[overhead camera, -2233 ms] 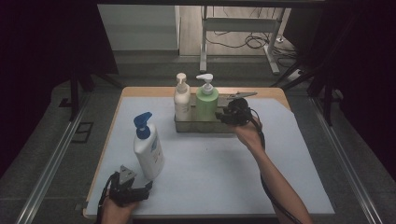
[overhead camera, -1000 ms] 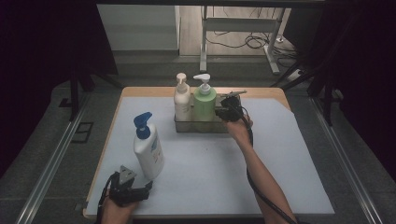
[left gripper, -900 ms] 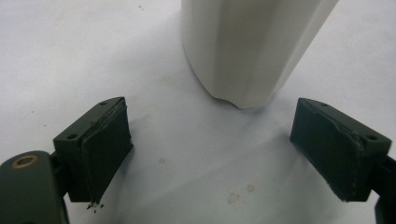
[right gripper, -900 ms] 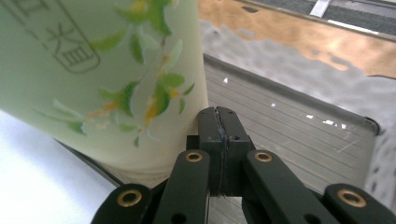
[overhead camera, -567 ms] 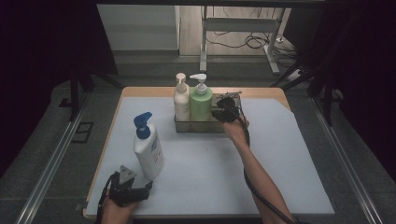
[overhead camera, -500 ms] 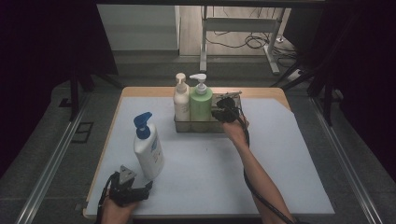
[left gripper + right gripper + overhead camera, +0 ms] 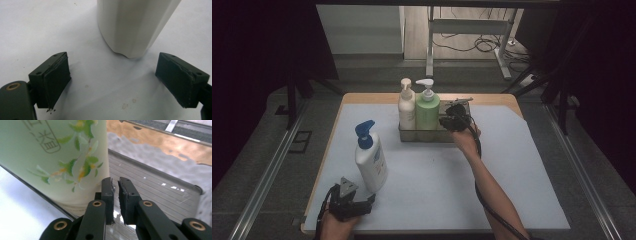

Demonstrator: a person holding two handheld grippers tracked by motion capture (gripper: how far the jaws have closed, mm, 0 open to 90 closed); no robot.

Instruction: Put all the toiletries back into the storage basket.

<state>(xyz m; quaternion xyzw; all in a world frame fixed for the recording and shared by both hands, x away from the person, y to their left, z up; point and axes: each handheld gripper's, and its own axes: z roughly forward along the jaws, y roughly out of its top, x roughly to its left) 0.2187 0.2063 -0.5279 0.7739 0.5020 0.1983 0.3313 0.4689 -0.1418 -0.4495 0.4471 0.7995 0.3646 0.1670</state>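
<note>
Bottles of cream and pale-green plastic (image 7: 427,107) stand in the metal tray (image 7: 412,136); my right gripper (image 7: 115,185), nearly closed, holds nothing, while my left gripper (image 7: 112,82) gapes empty before the blue-pumped white bottle (image 7: 370,159), yet untrayed.

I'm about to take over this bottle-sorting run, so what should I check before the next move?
1. Green bottle upright in the metal tray: ok.
2. Right claw empty, jaws nearly shut beside the green bottle after just opening a little: ok.
3. Free tray space right of the green bottle: ok.
4. Left claw open, white bottle ahead of it: ok.
5. White bottle upright on the mat: ok.
6. Left pads touching the bottle: not ok, still apart.
</note>
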